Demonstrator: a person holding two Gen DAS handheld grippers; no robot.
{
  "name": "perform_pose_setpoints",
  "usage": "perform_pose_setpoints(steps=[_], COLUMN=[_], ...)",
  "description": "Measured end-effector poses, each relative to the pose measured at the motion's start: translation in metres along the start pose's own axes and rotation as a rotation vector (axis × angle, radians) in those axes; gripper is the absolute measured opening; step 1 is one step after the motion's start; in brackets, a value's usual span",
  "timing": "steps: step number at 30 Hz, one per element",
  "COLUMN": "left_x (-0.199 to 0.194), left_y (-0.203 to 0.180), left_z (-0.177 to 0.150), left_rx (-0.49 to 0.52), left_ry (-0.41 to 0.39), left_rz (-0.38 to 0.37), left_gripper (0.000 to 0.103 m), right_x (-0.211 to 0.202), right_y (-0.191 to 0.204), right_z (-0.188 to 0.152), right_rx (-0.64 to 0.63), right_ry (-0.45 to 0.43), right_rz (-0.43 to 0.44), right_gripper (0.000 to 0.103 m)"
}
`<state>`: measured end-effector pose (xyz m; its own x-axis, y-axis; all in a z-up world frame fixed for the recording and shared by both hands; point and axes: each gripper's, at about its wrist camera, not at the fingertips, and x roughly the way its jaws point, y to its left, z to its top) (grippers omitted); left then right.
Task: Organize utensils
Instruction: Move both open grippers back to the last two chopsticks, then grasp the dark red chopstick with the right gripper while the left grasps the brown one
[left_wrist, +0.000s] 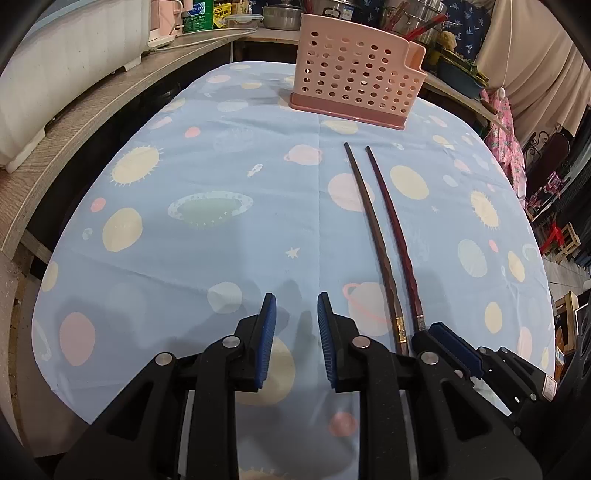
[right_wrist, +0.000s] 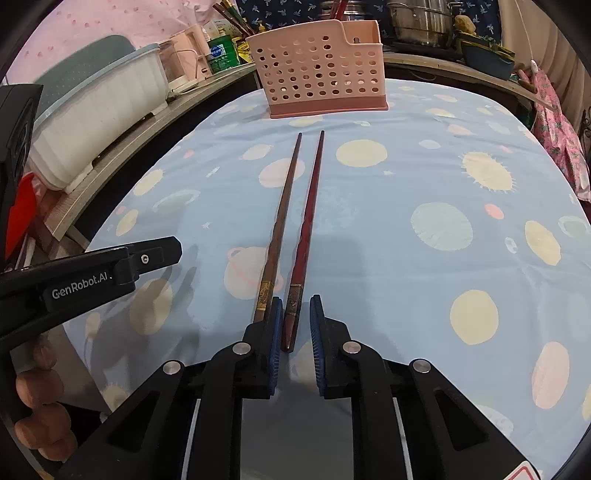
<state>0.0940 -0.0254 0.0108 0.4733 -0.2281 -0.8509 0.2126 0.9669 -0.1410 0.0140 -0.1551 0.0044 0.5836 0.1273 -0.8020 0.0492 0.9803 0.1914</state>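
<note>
Two long dark chopsticks lie side by side on the blue planet-print tablecloth, tips pointing at a pink perforated utensil basket (left_wrist: 354, 70) (right_wrist: 319, 70) at the far end. The brown chopstick (left_wrist: 373, 236) (right_wrist: 284, 206) lies left of the red chopstick (left_wrist: 397, 236) (right_wrist: 308, 221). My right gripper (right_wrist: 295, 306) is open, its jaws straddling the thick end of the red chopstick without closing on it; the brown one lies just outside its left finger. My left gripper (left_wrist: 296, 302) is open and empty, left of the chopsticks. The right gripper also shows in the left wrist view (left_wrist: 443, 339).
A wooden counter (left_wrist: 85, 125) runs along the left with a white ribbed tub (right_wrist: 99, 122), bottles and pots behind the basket. The left gripper body (right_wrist: 92, 277) and the hand holding it show at the left of the right wrist view. Pink cloth (right_wrist: 561, 125) hangs at the right.
</note>
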Motion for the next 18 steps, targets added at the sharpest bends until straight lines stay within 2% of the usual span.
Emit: perform_pose_setpoints(steps=[3,7,12,18], left_x=[0.001,0.000,0.001,0.001], left_y=[-0.001,-0.004,-0.008,-0.016], left_z=[-0.001,-0.002,-0.003,-0.005], left_rx=[0.002,0.008,0.019,0.036], left_ry=[0.003,0.002,0.005,0.010], left_rz=[0.000,0.001,-0.002,-0.009], left_gripper=[0.022,0.029,0.030,0.036], right_x=[-0.001,-0.003,-0.008,-0.015], right_y=[-0.004,-0.010,-0.020,-0.035], right_z=[-0.001,-0.003,-0.006,-0.010], right_rx=[0.008,0.021,0.041,0.078], right_ry=[-0.002,-0.010,-0.018,-0.028], right_rz=[-0.006,-0.015,-0.030,-0.050], right_gripper=[0.008,0.007,0.007,0.007])
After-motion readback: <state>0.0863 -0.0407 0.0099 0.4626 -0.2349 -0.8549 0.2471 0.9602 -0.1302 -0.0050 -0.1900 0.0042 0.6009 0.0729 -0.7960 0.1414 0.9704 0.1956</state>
